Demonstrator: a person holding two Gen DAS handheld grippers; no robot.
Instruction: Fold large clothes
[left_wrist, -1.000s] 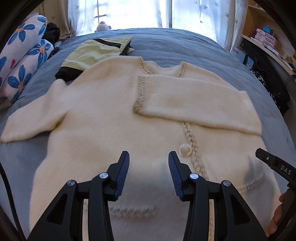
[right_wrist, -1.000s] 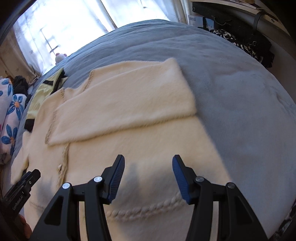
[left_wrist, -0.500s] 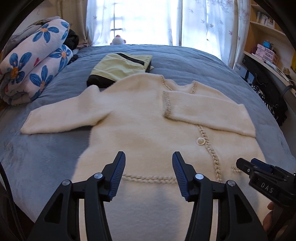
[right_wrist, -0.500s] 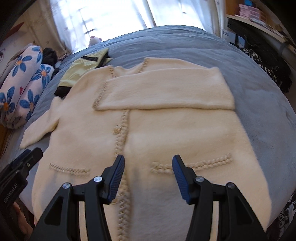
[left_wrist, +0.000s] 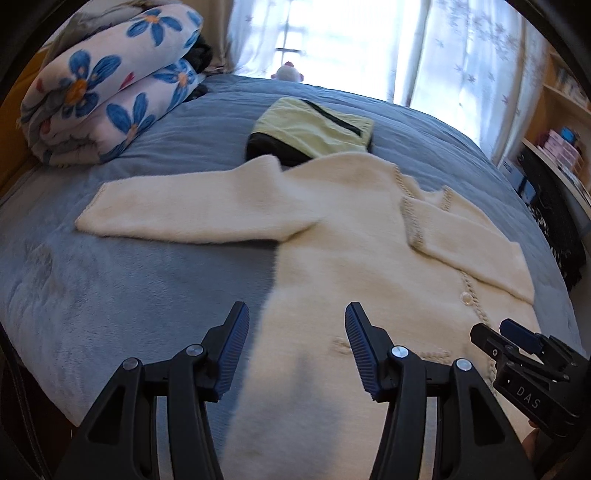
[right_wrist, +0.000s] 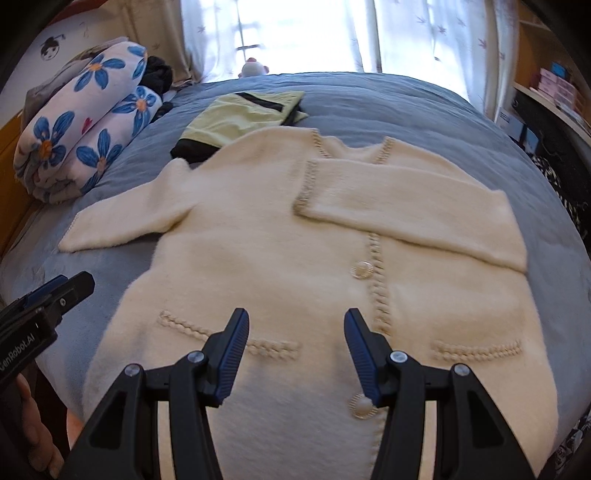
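A cream knitted cardigan (left_wrist: 354, 258) (right_wrist: 280, 266) lies flat, front up, on the blue bed. Its right sleeve (right_wrist: 406, 206) is folded across the chest. Its left sleeve (left_wrist: 184, 210) (right_wrist: 125, 218) lies stretched out sideways on the bed. My left gripper (left_wrist: 295, 350) is open and empty above the cardigan's left hem edge; it also shows at the left edge of the right wrist view (right_wrist: 48, 299). My right gripper (right_wrist: 295, 354) is open and empty above the lower front, near a button (right_wrist: 361, 406); it shows in the left wrist view (left_wrist: 524, 354).
A folded yellow-and-black garment (left_wrist: 314, 133) (right_wrist: 240, 118) lies beyond the cardigan's collar. A rolled floral blanket (left_wrist: 107, 85) (right_wrist: 85, 125) sits at the far left. Shelves with boxes (left_wrist: 557, 147) stand to the right. A curtained window (right_wrist: 314, 33) is behind the bed.
Both grippers have pulled back from the cardigan and stayed open. The left view has swung left, so the outstretched left sleeve now fills its middle.
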